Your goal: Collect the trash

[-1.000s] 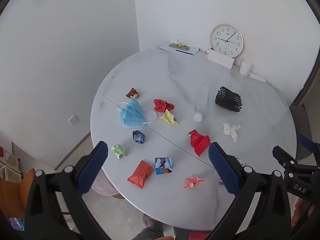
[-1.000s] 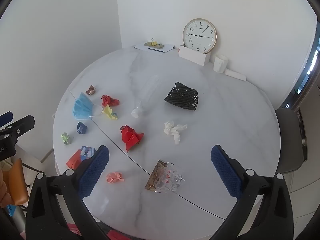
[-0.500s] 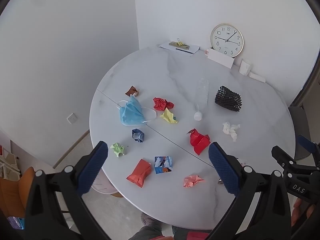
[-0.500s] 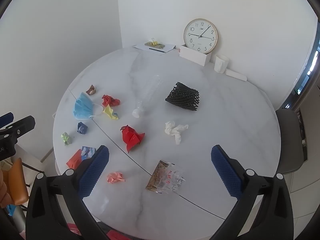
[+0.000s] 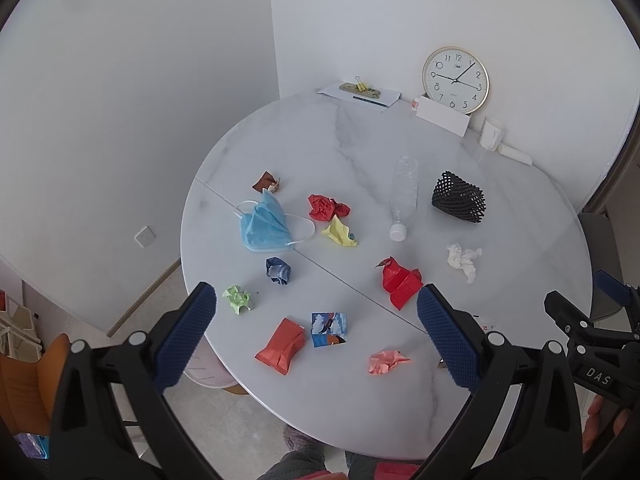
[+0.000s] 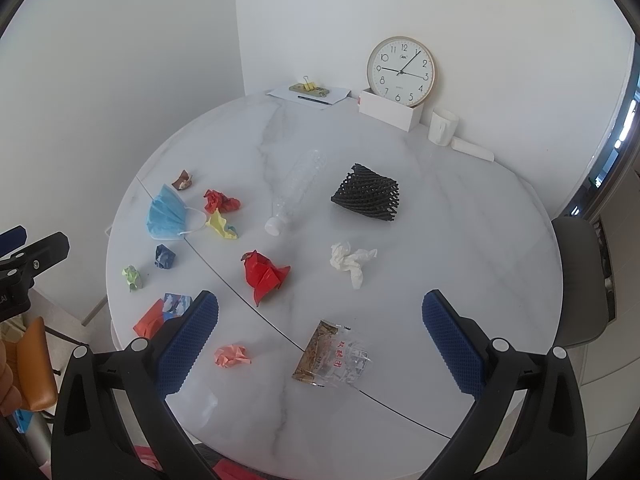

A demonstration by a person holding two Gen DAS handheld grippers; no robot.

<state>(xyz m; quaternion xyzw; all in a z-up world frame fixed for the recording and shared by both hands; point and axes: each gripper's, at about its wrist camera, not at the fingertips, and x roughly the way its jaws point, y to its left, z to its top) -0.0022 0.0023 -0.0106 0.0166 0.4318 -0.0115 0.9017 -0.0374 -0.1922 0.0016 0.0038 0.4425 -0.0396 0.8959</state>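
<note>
Both claws, left claw and right claw, are held released above the round marble bench, where the trash lies scattered. The near clear plastic wrapper is best approached low and pinched by its raised edge.

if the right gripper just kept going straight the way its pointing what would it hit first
Probably the clear snack wrapper: it lies on the marble table between the open right gripper fingers, nearest along that line. Depth is unclear, so it may meet bare tabletop just past it instead.
</note>
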